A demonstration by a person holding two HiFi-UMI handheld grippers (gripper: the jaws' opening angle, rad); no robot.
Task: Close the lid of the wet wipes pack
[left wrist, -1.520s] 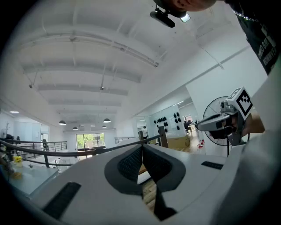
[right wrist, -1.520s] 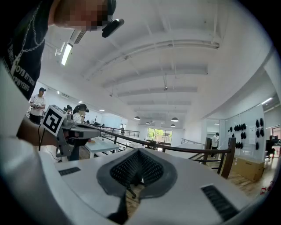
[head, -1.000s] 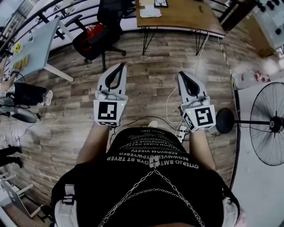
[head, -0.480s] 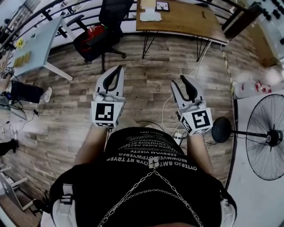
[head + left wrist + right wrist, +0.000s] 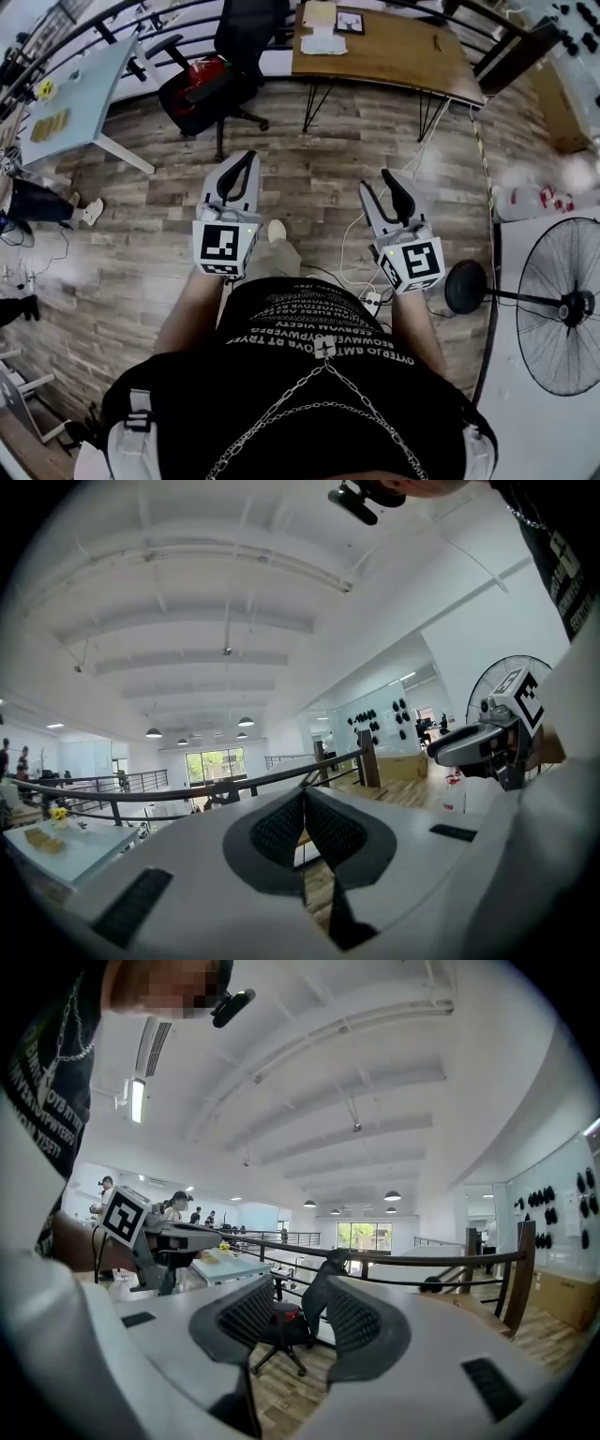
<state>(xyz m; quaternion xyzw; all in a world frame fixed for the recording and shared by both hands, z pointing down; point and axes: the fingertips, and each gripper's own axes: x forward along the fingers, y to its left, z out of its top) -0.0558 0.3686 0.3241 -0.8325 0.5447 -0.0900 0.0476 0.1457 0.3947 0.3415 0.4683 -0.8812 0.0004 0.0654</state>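
Note:
No wet wipes pack shows in any view. I hold both grippers out in front of my body, roughly level, over a wooden floor. My left gripper (image 5: pixel 247 157) is shut: in the left gripper view its ribbed pads (image 5: pixel 281 827) meet at the tip, and nothing is between them. My right gripper (image 5: pixel 379 180) is open. Its jaws have just been opening, and in the right gripper view the gap at the right gripper (image 5: pixel 302 1283) holds nothing, only a distant chair seen through it.
A black office chair (image 5: pixel 220 70) with something red on it stands ahead on the left. Behind it are a wooden table (image 5: pixel 394 52) with papers and a pale blue table (image 5: pixel 80 94). A standing fan (image 5: pixel 562 305) is at the right. Cables and a power strip (image 5: pixel 372 300) lie by my feet.
The right gripper's jaws have gone from shut to open. Both grippers have drifted a little lower and closer to my body. The left gripper stays shut.

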